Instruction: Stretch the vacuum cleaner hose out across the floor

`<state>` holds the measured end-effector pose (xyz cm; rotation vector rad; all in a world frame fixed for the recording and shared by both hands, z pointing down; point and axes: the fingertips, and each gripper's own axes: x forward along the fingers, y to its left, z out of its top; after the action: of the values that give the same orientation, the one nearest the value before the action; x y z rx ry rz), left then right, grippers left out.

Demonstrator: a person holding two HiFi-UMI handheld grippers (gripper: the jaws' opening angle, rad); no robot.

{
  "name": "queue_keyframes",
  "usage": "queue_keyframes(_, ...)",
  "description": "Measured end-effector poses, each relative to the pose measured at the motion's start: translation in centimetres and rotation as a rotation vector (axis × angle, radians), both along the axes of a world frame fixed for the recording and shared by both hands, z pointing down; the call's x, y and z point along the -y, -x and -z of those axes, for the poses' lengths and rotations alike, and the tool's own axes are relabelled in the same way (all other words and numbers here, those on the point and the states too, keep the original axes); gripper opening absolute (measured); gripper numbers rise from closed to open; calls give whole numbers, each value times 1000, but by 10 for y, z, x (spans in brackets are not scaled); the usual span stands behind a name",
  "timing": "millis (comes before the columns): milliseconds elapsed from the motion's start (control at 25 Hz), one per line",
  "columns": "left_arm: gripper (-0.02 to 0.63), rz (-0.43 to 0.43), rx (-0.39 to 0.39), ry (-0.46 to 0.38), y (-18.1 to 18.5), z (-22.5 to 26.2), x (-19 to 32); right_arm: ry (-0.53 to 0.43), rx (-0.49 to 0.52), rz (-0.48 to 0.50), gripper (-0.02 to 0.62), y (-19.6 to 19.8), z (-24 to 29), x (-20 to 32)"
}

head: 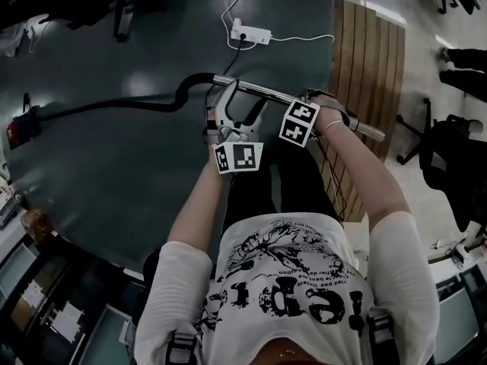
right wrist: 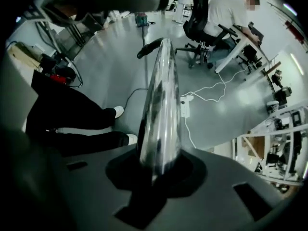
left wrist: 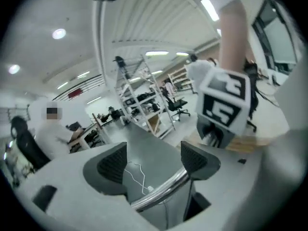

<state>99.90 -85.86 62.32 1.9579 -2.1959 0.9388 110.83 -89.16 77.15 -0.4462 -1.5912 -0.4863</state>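
Wand [right wrist: 161,100] tight in right tool [right wrist: 157,171]

Glossy grey-green floor [head: 114,150] spreads out ahead of the left tool [left wrist: 154,163], catching the overhead light. Just beyond that tool lies a white power strip [head: 251,33], its thin white cable [head: 228,6] looping away. Under and beyond the right tool [right wrist: 161,170] there's a slatted wooden panel [head: 369,59]. Far ahead of the left tool stand metal shelving racks [left wrist: 144,95] and a black office chair [left wrist: 179,105]. Strip lights [left wrist: 156,53] glow on the ribbed ceiling [left wrist: 159,18].
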Motion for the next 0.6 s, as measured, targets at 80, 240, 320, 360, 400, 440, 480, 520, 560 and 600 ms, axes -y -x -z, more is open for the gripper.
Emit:
queue_keyframes(80,352,117,-104,-46,21,-21,-4,39,-4,-35,89,5,-39,-4)
queue_keyframes(240,5,211,-65,8,58,-107,-19,85,-17,-54,89,4,-133,-9)
queue_keyframes(320,5,212,-64,16,75,-158,-26,67,-25,-25,89,2,-184,-6)
queue_keyframes(360,5,215,-74,12,83,-185,-27,57,-31,-7,89,-1,-210,-3)
queue_keyframes(400,5,210,-76,5,90,-210,-26,52,-36,7,89,-5,-234,1)
queue_keyframes(440,5,199,-65,-5,97,-236,-24,56,-38,14,89,-7,-257,5)
queue_keyframes(480,5,186,-49,-15,104,-261,-21,68,-36,12,89,-9,-277,9)
queue_keyframes(520,5,176,-40,-24,110,-286,-18,85,-31,1,89,-10,-297,12)
queue_keyframes(560,5,170,-39,-30,115,-312,-14,108,-27,-19,89,-12,-315,15)
queue_keyframes(600,5,164,-44,-34,120,-338,-11,130,-25,-45,89,-15,-333,17)
